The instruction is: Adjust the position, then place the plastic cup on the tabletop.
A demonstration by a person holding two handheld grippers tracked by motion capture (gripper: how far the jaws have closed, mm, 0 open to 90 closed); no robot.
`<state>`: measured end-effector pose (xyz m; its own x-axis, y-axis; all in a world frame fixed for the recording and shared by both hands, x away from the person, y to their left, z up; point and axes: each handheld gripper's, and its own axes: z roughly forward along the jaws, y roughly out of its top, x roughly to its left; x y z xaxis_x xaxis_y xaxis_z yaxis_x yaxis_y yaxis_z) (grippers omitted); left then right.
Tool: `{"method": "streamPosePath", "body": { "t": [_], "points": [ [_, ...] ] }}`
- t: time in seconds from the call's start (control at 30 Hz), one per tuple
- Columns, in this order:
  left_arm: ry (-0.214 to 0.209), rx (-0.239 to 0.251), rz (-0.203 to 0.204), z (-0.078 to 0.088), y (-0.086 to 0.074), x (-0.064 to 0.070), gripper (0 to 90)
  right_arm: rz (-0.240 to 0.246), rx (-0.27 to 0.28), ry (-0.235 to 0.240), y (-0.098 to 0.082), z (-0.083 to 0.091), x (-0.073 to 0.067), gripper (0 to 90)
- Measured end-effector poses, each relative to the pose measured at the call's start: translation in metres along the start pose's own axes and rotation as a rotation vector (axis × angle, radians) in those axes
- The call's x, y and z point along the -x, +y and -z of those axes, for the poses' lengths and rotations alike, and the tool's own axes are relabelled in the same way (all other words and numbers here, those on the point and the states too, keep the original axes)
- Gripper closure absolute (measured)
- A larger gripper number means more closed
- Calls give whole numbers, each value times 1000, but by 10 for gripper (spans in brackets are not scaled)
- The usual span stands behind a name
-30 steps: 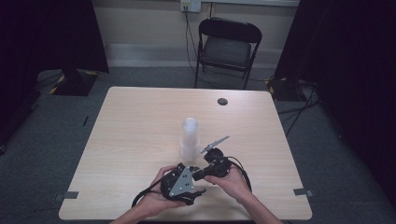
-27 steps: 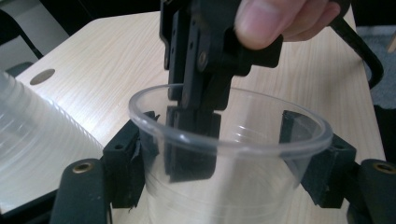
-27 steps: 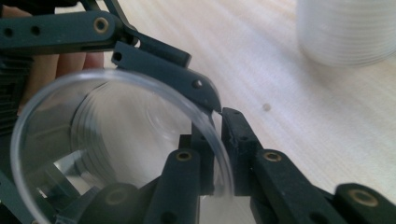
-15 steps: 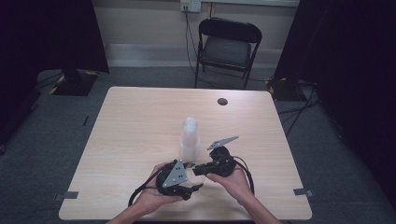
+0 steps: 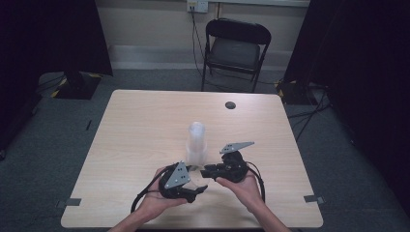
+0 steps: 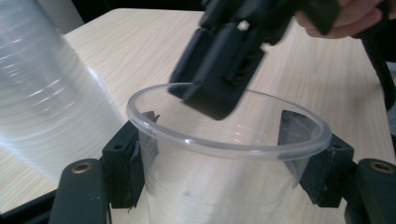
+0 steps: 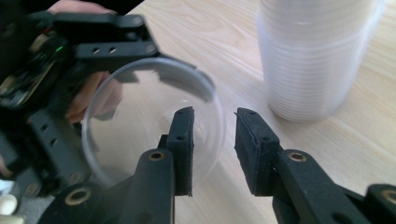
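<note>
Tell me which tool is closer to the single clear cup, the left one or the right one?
Left. The left tool is clamped on the single clear cup, one pad each side. The right tool, its jaws having just opened, straddles the cup's rim without pressing.

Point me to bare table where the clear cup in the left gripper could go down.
Free: the table left of the cup stack, the far strip up to the dark round spot, and the right side past the right gripper. Crowded: the near middle, where the left gripper holds the clear cup beside the stack.
</note>
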<state>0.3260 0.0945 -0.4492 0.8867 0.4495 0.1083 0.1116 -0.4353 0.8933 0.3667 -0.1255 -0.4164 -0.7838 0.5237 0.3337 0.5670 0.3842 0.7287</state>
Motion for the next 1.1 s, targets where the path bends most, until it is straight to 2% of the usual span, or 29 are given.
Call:
{"method": "streamPosePath", "body": {
  "t": [0.03, 0.07, 0.13, 0.17, 0.2, 0.33, 0.43, 0.47, 0.5, 0.63, 0.7, 0.73, 0.8, 0.87, 0.93, 1.0, 1.1],
  "points": [
    [4, 6, 15, 0, 0, 0, 288, 8, 13, 1, 0, 1, -1, 667],
    [4, 3, 13, 1, 0, -1, 288, 11, 38, 4, 0, 3, -1, 667],
    [7, 7, 21, 1, -1, -2, 288, 11, 54, 3, 0, 5, -1, 667],
    [-4, -10, 37, 1, -1, -4, 288, 12, 78, 5, 0, 8, 0, 668],
    [-5, -16, 52, 1, -1, -5, 287, 15, 87, 5, 0, 9, 0, 667],
    [-9, -23, 69, 2, -2, -6, 288, 44, 94, 1, 0, 10, -1, 660],
    [-10, -21, 76, 3, -3, -8, 287, 58, 114, 3, 0, 13, -1, 656],
    [-8, -12, 91, 3, -4, -9, 287, 61, 121, 3, 0, 13, -1, 657],
    [-5, -11, 104, 5, -5, -12, 287, 57, 137, -6, 1, 15, 1, 657],
    [7, -14, 118, 9, -5, -16, 288, 45, 176, -14, -2, 21, 5, 656],
    [7, 0, 156, 11, -6, -18, 288, 43, 179, -12, -3, 23, 5, 651],
    [13, 0, 162, 13, -7, -19, 289, 47, 181, -11, -4, 24, 6, 649],
    [31, 28, 207, 19, -8, -24, 290, 44, 189, -24, -10, 29, 9, 645],
    [39, 33, 214, 21, -9, -26, 290, 39, 194, -27, -12, 31, 11, 645],
    [74, 49, 228, 27, -9, -33, 291, 32, 186, -42, -17, 35, 16, 644],
    [81, 54, 222, 28, -9, -36, 291, 29, 187, -46, -18, 36, 17, 643],
    [113, 82, 241, 34, -10, -44, 292, 27, 182, -66, -21, 38, 22, 634]
  ]
}}
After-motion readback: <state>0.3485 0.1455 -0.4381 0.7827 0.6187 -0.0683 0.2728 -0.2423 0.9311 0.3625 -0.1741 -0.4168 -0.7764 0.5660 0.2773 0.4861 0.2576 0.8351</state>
